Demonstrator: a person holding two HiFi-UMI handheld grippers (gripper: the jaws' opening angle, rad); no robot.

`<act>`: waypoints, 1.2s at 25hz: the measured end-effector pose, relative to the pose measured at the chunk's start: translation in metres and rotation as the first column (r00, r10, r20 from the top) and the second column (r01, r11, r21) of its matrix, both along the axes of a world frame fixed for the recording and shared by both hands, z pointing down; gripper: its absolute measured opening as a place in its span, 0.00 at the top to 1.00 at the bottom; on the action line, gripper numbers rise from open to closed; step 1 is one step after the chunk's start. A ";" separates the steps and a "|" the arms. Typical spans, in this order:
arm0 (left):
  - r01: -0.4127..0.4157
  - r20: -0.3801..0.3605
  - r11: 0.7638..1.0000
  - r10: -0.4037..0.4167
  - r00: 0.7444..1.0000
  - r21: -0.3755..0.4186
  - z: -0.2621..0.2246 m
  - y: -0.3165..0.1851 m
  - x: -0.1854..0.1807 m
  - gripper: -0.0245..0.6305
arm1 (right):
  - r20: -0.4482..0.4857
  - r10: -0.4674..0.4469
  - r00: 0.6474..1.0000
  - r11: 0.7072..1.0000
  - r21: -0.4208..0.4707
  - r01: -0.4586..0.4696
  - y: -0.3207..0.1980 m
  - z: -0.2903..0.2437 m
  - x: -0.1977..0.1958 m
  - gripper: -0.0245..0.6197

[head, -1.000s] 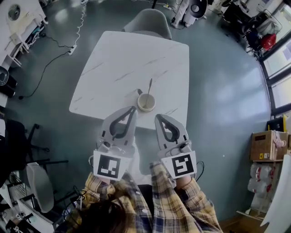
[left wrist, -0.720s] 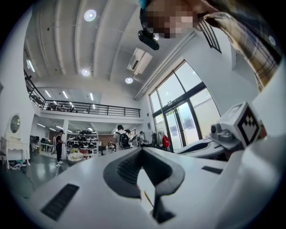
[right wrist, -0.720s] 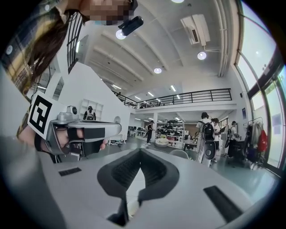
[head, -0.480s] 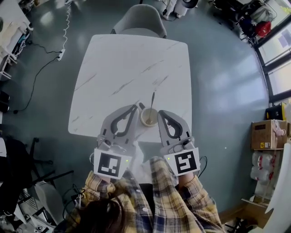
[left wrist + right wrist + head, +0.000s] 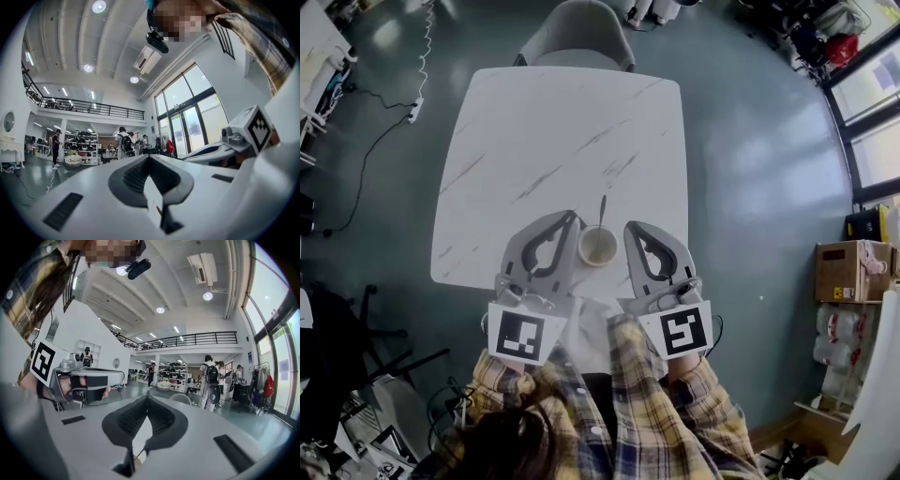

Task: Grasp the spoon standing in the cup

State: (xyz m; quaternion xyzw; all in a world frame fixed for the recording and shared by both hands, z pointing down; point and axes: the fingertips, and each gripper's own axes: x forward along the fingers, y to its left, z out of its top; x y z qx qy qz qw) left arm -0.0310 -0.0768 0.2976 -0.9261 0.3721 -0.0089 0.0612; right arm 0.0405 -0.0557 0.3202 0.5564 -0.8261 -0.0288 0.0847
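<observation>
The left gripper (image 5: 570, 218) has its jaws pressed together at the tips with nothing between them, and the right gripper (image 5: 630, 228) is likewise closed and empty. Both reach over the near edge of the white marble table (image 5: 544, 122). The cup (image 5: 597, 247) stands between them, just beside each tip, and the spoon (image 5: 602, 212) stands in it, its handle leaning away past both tips.

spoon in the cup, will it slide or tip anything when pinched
The spoon looks thin, so probably stiff and light. It leans loose against the rim of the cup, so it may swivel when nudged. The small cup might tip if dragged sideways.
</observation>
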 end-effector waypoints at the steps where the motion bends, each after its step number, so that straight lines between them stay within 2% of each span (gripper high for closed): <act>1: 0.008 -0.004 1.000 -0.008 1.000 -0.001 -0.001 -0.001 0.004 0.93 | -0.001 -0.010 1.000 1.000 0.002 0.010 -0.002 0.000 0.003 0.94; 6: 0.063 -0.012 0.998 -0.062 0.998 0.022 -0.010 -0.010 0.017 0.93 | 0.003 -0.068 0.998 0.998 0.015 0.068 -0.012 -0.006 0.015 0.94; 15: 0.135 -0.021 0.991 -0.134 0.991 0.020 -0.011 -0.023 0.020 0.93 | 0.008 -0.167 0.986 0.986 0.029 0.167 -0.032 -0.011 0.010 0.94; 22: 0.122 -0.010 0.992 -0.122 0.993 0.020 -0.010 -0.029 0.023 0.93 | 0.024 -0.173 0.985 0.985 0.015 0.173 -0.040 -0.009 0.008 0.94; 30: 0.087 -0.006 0.996 -0.087 0.996 0.001 -0.007 -0.046 0.018 0.93 | 0.044 -0.126 0.991 0.992 -0.021 0.127 -0.052 0.000 0.006 0.94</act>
